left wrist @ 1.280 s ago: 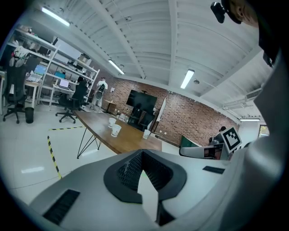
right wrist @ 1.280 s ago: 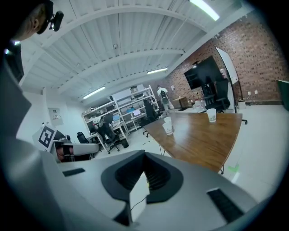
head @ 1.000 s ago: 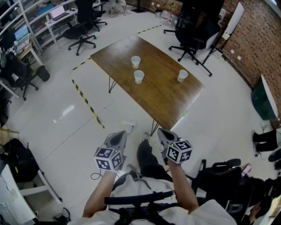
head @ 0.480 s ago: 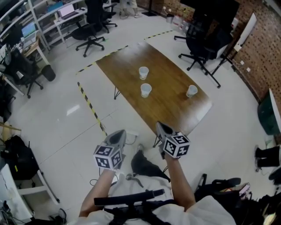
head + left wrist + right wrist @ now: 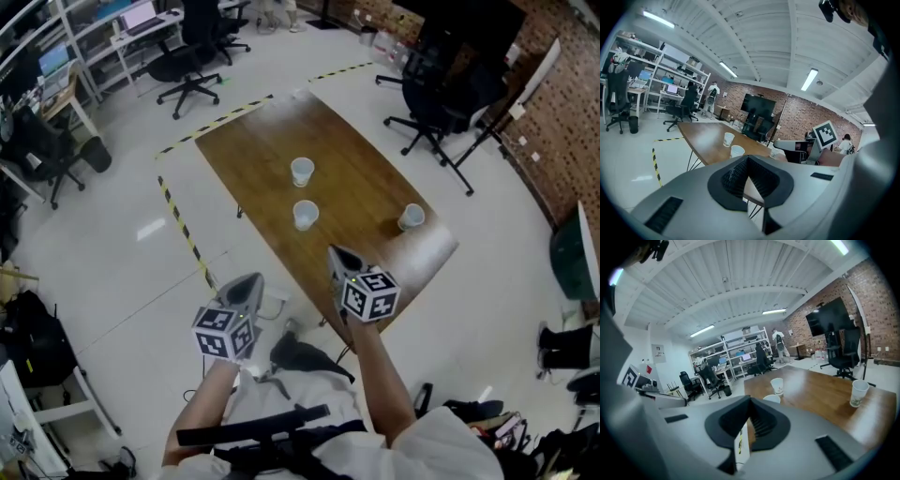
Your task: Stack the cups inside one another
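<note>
Three white paper cups stand apart on the brown table [image 5: 366, 169]: a far cup [image 5: 302, 172], a middle cup [image 5: 305, 215] and a right cup [image 5: 411, 217]. The left gripper view shows them as the far cup [image 5: 728, 138], middle cup [image 5: 737, 151] and right cup [image 5: 774, 153]. In the right gripper view they are the far cup [image 5: 777, 386], middle cup [image 5: 771, 399] and right cup [image 5: 858, 393]. My left gripper [image 5: 247, 284] is shut and empty, over the floor short of the table. My right gripper [image 5: 336, 255] is shut and empty, at the table's near edge.
Yellow-black tape [image 5: 183, 230] runs on the white floor left of the table. Office chairs [image 5: 192, 66] stand at the back left, and more chairs [image 5: 441, 84] at the back right by the brick wall. Shelving and desks line the far left.
Both grippers have moved forward toward the table. The table and cups now sit closer, and the right gripper's tip overlaps the table's near edge. Both stay shut.
</note>
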{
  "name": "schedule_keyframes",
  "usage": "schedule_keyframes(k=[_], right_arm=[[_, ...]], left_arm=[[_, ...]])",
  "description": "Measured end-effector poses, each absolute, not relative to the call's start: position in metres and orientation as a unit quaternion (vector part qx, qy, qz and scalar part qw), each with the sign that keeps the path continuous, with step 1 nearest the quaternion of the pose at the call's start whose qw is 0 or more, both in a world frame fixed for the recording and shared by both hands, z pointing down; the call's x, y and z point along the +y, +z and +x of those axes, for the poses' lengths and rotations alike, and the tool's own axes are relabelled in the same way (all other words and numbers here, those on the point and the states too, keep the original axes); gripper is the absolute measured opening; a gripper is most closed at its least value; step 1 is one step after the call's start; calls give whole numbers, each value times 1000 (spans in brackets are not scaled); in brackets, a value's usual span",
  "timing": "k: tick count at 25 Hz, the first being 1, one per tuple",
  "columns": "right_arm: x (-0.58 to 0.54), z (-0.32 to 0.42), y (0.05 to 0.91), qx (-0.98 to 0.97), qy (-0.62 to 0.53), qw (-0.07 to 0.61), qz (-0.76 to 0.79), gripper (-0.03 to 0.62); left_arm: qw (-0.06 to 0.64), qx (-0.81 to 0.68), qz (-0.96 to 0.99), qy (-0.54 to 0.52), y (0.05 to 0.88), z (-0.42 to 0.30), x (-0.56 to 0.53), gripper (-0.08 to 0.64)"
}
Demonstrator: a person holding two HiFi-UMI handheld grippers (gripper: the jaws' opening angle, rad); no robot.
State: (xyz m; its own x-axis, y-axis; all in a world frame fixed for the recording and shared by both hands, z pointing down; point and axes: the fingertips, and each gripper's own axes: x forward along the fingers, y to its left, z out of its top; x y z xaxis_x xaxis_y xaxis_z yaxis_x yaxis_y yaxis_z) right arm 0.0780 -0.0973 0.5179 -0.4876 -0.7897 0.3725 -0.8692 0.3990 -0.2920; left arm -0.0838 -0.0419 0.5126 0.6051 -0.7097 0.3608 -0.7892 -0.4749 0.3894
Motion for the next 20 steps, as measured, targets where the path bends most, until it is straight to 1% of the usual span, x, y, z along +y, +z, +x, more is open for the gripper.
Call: schedule_keyframes(k=[1, 3, 10, 13, 15, 16, 20], right_arm=[[-105, 82, 520, -831, 229, 90, 499, 6], [-120, 91, 527, -827, 234, 98, 501, 26], [-170, 119, 553, -815, 241, 129, 511, 38], [-192, 124, 559, -816, 242, 137, 507, 60], [-206, 124, 565, -815, 243, 149, 504, 111], [-213, 123, 569, -814, 244, 156, 503, 123], [-239, 116, 589, -812, 248, 185, 495, 130]], left_arm=[[267, -438, 855, 75, 514, -81, -49, -3], [272, -435, 855, 76, 516, -73, -61, -3], [275, -426, 858, 85, 524, -43, -99, -3], [277, -428, 856, 82, 523, -35, -111, -3], [279, -432, 854, 79, 523, -32, -117, -3], [282, -434, 852, 78, 523, -32, -120, -3], [291, -433, 849, 80, 528, -30, -127, -3]])
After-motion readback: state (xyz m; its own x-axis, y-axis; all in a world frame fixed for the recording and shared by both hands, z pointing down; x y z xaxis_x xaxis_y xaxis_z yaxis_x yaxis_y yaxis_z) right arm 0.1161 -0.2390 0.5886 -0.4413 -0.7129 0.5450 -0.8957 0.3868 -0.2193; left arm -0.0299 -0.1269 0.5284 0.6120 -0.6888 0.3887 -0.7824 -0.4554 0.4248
